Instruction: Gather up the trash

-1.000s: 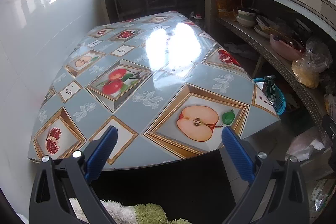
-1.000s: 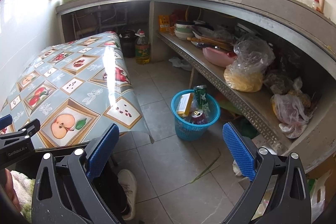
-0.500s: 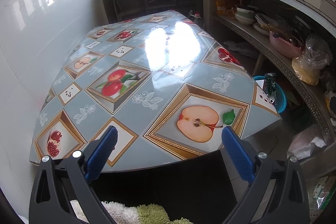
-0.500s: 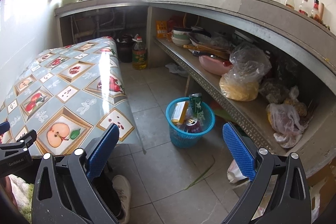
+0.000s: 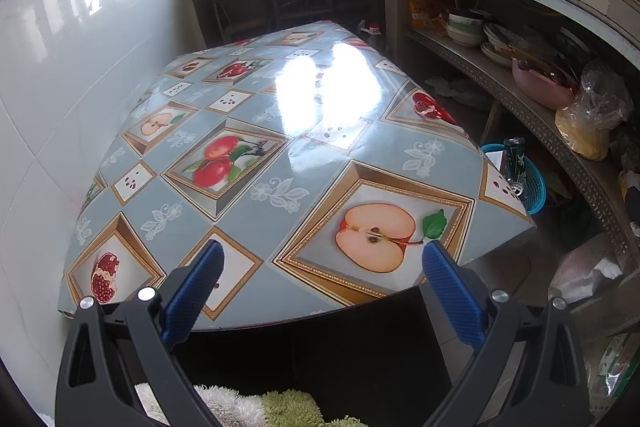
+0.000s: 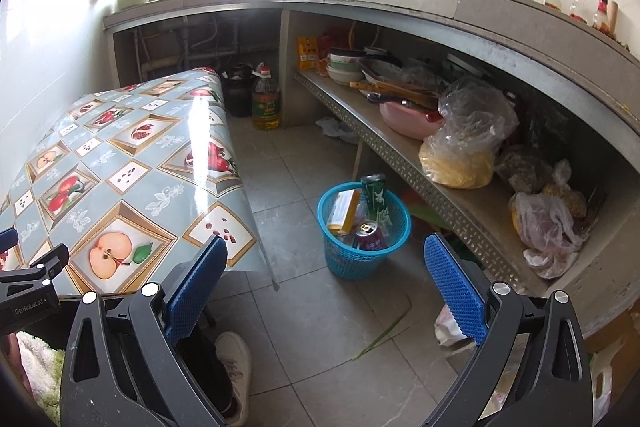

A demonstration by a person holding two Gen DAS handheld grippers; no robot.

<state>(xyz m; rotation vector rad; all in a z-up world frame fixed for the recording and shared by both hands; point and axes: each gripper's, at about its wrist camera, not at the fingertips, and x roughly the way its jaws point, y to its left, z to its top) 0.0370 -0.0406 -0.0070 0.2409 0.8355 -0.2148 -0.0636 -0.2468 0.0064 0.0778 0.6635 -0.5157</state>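
Here the left gripper hangs over the near edge of a table covered in a glossy fruit-print cloth; its blue-padded fingers stand wide apart with nothing between them. A halved-apple print sits on the cloth just past the fingertips, and glare from the window washes out the middle of the tabletop.

The right gripper points toward the tiled floor beside the table, its jaws likewise spread wide and holding nothing. Between and beyond its fingers stands a blue plastic basket on the floor, near the table's hanging cloth corner and just in front of a low metal shelf. Inside the basket lie the collected items: a tall green can leaning upright, a yellow carton tilted against the rim, and a red can with its top facing up. In the left wrist view the same basket peeks out past the table's right corner.

On the shelf sit a pink basin, stacked bowls, and a plastic bag of yellow grain. A bottle of cooking oil stands on the floor by the far wall. A white shoe shows on the floor between the right gripper's fingers, and the left gripper's black frame enters the right wrist view at its left edge.
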